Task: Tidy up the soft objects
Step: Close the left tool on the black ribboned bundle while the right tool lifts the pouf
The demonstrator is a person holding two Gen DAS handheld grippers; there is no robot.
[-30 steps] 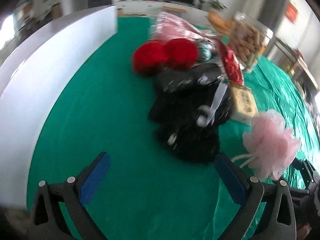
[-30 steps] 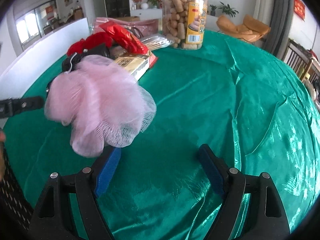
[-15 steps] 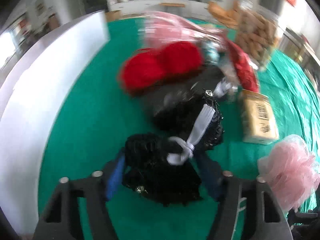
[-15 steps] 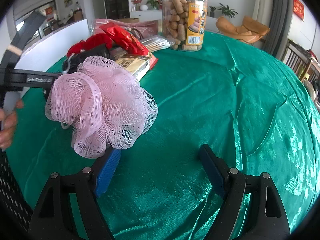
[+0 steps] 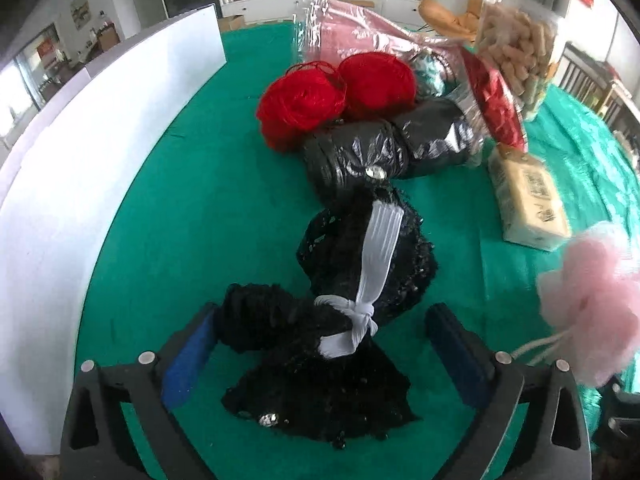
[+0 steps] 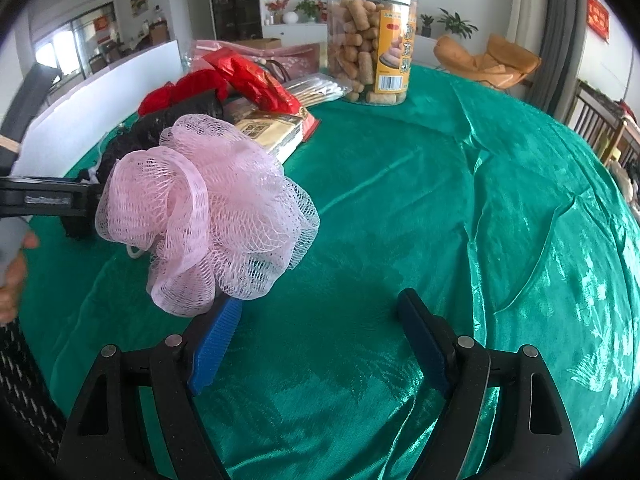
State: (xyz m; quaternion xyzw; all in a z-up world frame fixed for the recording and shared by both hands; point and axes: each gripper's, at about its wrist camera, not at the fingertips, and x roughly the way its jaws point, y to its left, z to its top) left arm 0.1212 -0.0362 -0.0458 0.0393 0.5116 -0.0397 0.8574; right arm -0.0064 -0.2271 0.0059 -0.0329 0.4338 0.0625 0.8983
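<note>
A black lace bundle (image 5: 352,280) tied with a white band lies on the green cloth. My left gripper (image 5: 320,344) is open, its jaws on either side of the bundle's near end. A pink mesh bath puff (image 6: 208,208) sits just ahead of my right gripper's left finger; it also shows in the left wrist view (image 5: 592,300). My right gripper (image 6: 316,332) is open and empty. Two red yarn balls (image 5: 336,92) and a black plastic bundle (image 5: 384,148) lie beyond the lace bundle.
A white board (image 5: 80,160) stands along the left. A tissue pack (image 5: 528,200), a red packet (image 5: 496,100), a pink bag (image 5: 360,36) and a clear jar of snacks (image 6: 372,40) are at the back. The green tablecloth (image 6: 480,200) stretches right.
My left gripper has moved forward to the black lace bundle, so its open jaws now sit on either side of it. The right gripper and the pink puff have barely moved.
</note>
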